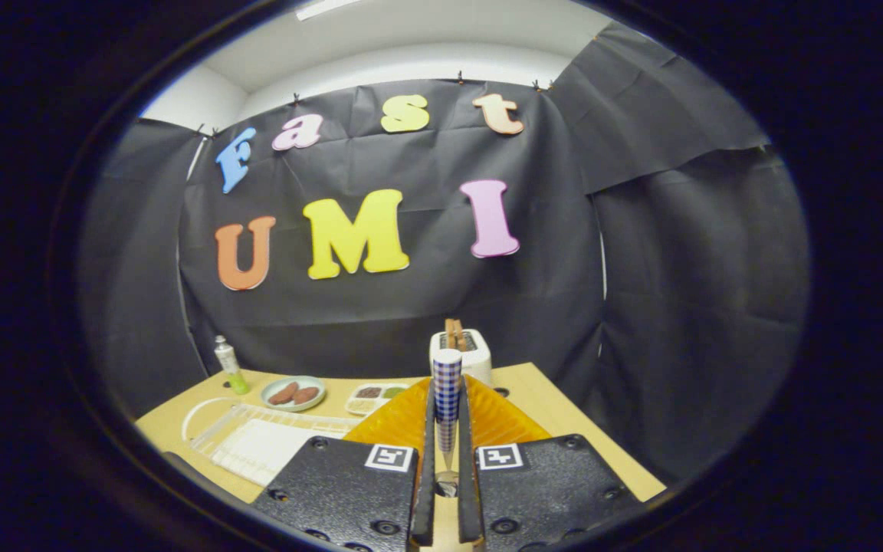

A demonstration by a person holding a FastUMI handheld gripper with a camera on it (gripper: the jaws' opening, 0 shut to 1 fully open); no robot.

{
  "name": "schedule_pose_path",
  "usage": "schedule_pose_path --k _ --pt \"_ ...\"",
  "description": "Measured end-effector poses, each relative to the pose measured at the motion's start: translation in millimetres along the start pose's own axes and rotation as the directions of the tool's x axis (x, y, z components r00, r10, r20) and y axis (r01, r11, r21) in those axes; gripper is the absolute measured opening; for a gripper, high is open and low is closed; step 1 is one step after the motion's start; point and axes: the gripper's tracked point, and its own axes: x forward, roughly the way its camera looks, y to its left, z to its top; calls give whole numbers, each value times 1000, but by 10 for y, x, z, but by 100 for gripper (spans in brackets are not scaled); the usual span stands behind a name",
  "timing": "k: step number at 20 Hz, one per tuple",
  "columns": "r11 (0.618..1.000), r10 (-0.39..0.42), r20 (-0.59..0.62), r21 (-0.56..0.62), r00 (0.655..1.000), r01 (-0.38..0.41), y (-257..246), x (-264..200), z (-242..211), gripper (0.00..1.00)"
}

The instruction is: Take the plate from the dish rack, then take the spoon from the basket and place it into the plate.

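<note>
Claw [447, 468] clamped on spoon [447, 391] (bowl half-hidden) | orange basket [499, 422] behind | dish rack [257, 445] cropped

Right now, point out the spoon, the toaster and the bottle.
spoon [447, 391]: gripper view, on its checked handle between the tool's fingers.
toaster [472, 360]: gripper view, on its front face.
bottle [227, 362]: gripper view, on its body.

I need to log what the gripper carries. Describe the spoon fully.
The spoon stands upright between the gripper's jaws, which are shut on it from both sides. Its handle is thick, rounded at the top and covered in a blue-and-white check pattern, tapering downward to a thin metal-looking neck. A shiny rounded bowl shows low between the jaws. It is lifted above the table, in front of the orange basket and the toaster.
</note>
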Motion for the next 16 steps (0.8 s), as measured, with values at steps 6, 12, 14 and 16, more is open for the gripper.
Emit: schedule_pose_path --k 6,12,14,16 --pt "994 108 -52 -21 993 -109 732 -519 -775 17" --pt "991 132 -81 -26 988 -134 1242 -809 -1366 18" --pt "990 133 -98 -26 986 -136 1373 -857 -1523 17" --pt "988 147 -111 -27 983 -151 1497 -907 -1644 17"
